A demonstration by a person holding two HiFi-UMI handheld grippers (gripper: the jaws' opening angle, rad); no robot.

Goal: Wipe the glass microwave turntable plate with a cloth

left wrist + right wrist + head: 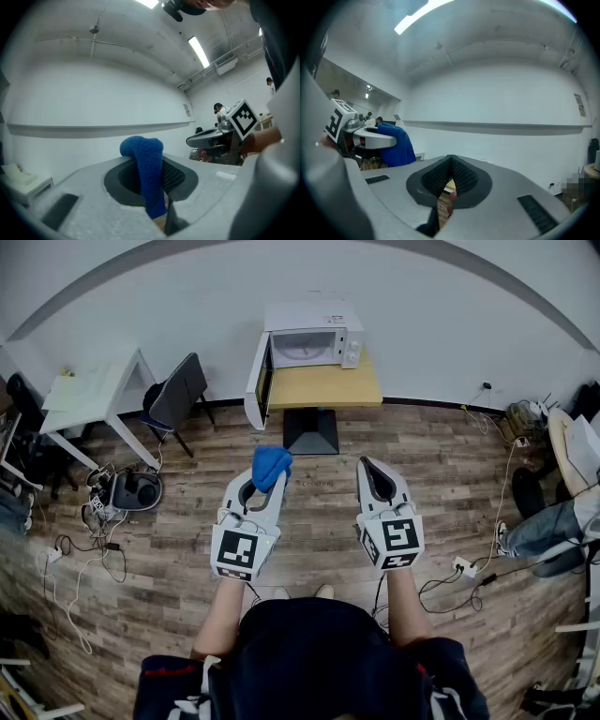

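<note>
Head view. Microwave (314, 334) stands on a wooden desk (323, 385) against the far wall, its door (257, 381) swung open. The glass plate cannot be made out inside the microwave from here. Both grippers are held level over the wood floor (441, 484), well short of the microwave and pointing toward it. Left gripper (265, 474) carries a blue cloth (271, 465) bunched at its tip. Right gripper (371, 467) is alongside, apart from it. A dark chair (178, 395) and a white table (89, 390) lie off to the left of the microwave.

Left gripper view. Jaws are clenched on the blue cloth. The knit fabric runs up between the dark pads (174, 177) and folds over the left jaw's tip in a rounded lump. The right gripper's marker cube (244, 117) shows off to the side.

Right gripper view. Jaws are pressed together, the ribbed pads meeting at the tip, with nothing between them. A strip of floor shows through the gap lower down. The left gripper is in view to the side, the cloth hanging from it.
</note>
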